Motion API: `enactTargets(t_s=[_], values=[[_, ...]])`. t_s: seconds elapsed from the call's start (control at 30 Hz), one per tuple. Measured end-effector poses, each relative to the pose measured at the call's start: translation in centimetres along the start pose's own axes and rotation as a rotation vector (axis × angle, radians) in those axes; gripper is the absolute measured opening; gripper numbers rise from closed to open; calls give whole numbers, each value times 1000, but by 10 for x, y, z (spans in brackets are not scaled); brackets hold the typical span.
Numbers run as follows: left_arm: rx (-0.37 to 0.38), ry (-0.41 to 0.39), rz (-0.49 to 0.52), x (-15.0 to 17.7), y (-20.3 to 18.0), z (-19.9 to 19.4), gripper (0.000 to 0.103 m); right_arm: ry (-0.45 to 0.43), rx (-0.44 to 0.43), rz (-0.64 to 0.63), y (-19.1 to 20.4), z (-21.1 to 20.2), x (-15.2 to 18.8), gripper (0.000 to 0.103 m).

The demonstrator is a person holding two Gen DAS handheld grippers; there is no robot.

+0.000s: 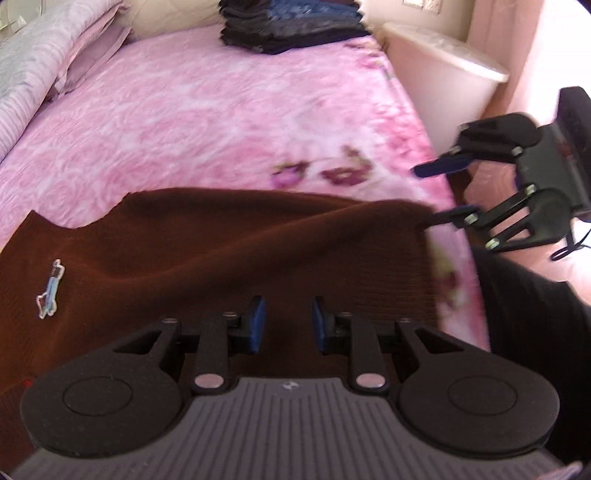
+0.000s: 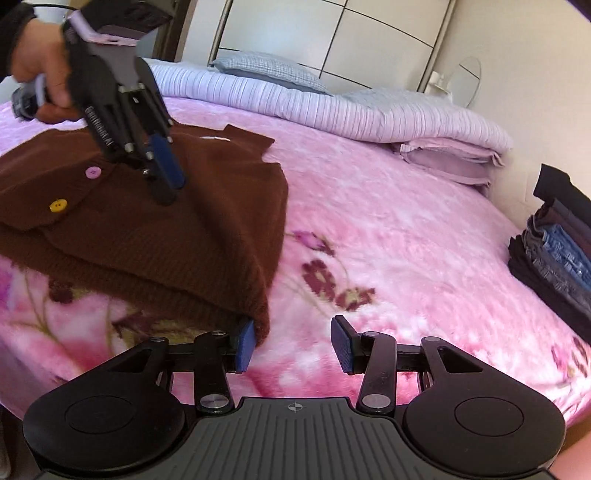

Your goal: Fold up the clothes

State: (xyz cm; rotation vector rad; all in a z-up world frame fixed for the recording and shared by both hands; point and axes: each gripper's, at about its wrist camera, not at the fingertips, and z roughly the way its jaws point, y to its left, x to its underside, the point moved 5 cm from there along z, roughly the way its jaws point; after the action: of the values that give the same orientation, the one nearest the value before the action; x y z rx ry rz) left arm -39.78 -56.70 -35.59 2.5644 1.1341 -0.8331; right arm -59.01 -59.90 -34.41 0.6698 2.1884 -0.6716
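Brown knit cardigan (image 2: pixel 155 221), one garment, lies near the foot edge of the bed (image 1: pixel 221 110), on the pink floral blanket (image 2: pixel 406 240). Two buttons show on it, one pink (image 2: pixel 93 171) and one yellow (image 2: pixel 58 205), and one small blue embroidered patch (image 1: pixel 50 290) sits on the chest. Its long axis runs along the bed's near edge, collar end toward the person's left and hem end toward the right. Part of it is doubled over, so sleeves and front opening are hard to make out, and its left part is cut off by the frame.

Left gripper (image 1: pixel 287 325) hovers above the middle of the cardigan, its blue pads parted with nothing between them. Right gripper (image 2: pixel 291 341) is at the hem corner by the bed's edge, jaws wide apart; one pad touches the knit corner, but nothing is clamped.

Farther up the bed, one stack of folded dark clothes (image 1: pixel 288 26) sits near the head end, partly cropped. One striped duvet (image 2: pixel 332 107) and folded pillows (image 2: pixel 454 158) lie along the far side. Motion blur softens the blanket pattern.
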Motion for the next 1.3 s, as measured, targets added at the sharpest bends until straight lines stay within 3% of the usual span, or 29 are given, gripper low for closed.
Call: enactTargets(t_s=[0.1,0.17,0.37,0.63,0.67,0.77,0.87,1.0,1.1,1.3], values=[[71,-37,-8,5,-31,-9,26,-15,-16,-22,11,1,-1,44],[66,-30,19,8,-50,-6,32,-17,-8,-16,12,6,1,44],[-133,39,224,36,-88,12,30,-2,49,107,-15,4,7,44],[-250,47,384,47,-116,13,6,-50,48,-44,11,17,-1,44],[-248,40,375,48,-117,12,1,-52,58,-83,13,19,0,44],[-199,19,310,53,-121,3,0,-68,164,-191,9,17,2,44],[-180,2,268,58,-122,-4,1,-67,173,-234,15,19,5,44],[-236,-31,236,60,-119,-13,8,-117,140,-365,44,27,5,44],[-303,-18,231,64,-114,-14,21,-135,155,-422,46,37,5,44],[-397,46,280,81,-112,-10,20,-118,210,-427,27,43,10,44]])
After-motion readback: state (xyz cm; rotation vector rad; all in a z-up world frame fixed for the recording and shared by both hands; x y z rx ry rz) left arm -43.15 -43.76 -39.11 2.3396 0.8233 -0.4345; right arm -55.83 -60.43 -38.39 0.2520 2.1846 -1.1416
